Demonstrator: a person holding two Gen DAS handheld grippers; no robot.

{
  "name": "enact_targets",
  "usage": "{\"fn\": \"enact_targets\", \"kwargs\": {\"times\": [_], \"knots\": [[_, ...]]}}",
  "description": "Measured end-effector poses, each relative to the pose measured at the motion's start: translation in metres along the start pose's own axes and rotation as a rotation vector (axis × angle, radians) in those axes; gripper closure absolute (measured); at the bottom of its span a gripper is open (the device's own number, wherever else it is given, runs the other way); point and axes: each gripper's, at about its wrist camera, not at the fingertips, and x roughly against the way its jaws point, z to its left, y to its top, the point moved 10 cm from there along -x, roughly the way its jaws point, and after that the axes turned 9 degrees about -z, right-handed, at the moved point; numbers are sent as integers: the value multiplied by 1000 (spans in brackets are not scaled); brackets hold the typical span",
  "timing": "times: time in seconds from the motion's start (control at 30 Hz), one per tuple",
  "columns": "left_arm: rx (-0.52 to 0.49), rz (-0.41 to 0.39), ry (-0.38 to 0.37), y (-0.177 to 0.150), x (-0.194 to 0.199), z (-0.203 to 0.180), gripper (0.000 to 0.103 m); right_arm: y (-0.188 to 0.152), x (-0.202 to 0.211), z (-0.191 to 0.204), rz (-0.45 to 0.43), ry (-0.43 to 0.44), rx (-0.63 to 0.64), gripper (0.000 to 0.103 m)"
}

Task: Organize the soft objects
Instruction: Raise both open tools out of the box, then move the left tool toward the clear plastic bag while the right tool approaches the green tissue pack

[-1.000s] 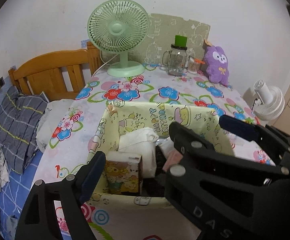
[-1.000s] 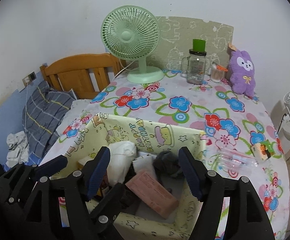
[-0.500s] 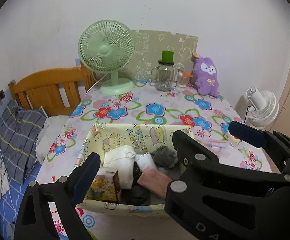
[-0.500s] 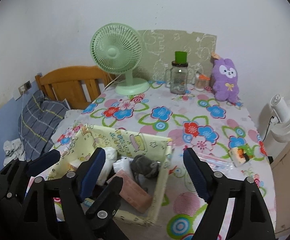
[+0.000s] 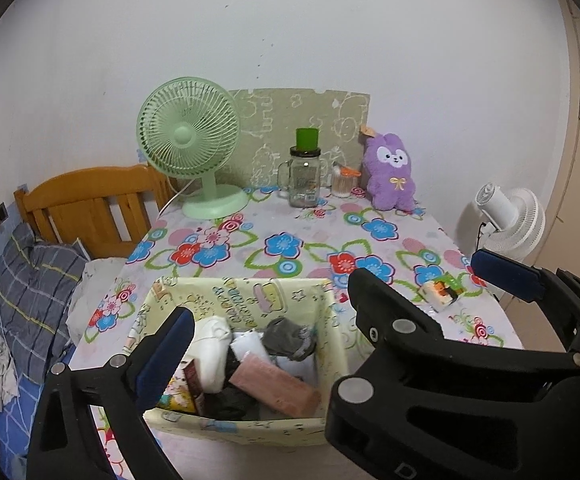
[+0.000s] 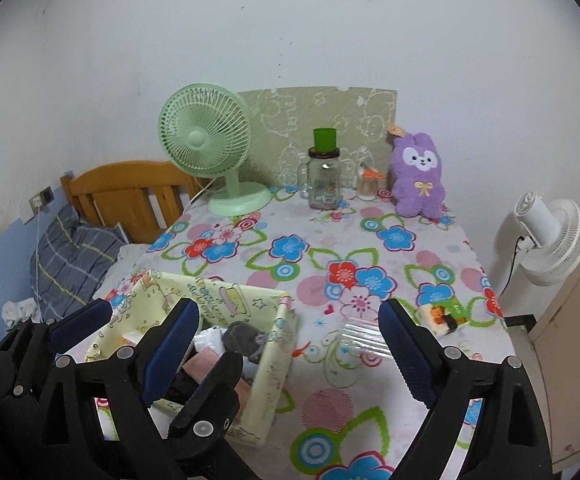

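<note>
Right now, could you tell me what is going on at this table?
A person holds a gripper in each hand above the yellow fabric bin on the flowered tablecloth. The left gripper and right gripper are both opening, nothing between their jaws. The bin holds rolled socks, a pink cloth and white fabric. The purple plush sits by the wall, not binned.

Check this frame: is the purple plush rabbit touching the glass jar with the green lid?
Apart. The right wrist view shows the purple plush rabbit and glass jar separated by tablecloth and a small container.
</note>
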Motion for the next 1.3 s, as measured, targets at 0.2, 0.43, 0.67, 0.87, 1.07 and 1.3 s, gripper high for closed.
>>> {"fn": "enact_targets", "kwargs": {"times": [0.2, 0.43, 0.67, 0.87, 1.07, 1.3], "knots": [[-6, -9, -17, 4, 0, -21, 2, 1, 8, -20, -10, -21, -9, 8], [-10, -14, -39, 4, -2, -45, 2, 1, 15, -45, -14, -53, -19, 7], [-14, -16, -50, 2, -7, -64, 2, -2, 15, -65, -10, -74, -31, 7], [-18, -13, -68, 1, -13, -80, 2, -4, 17, -83, -19, -93, -37, 7], [-28, -3, -78, -3, -22, -95, 1, -10, 14, -101, -7, -110, -58, 7], [-34, 17, -94, -9, -35, -113, 0, -19, 7, -121, 6, -122, -70, 7]]}}
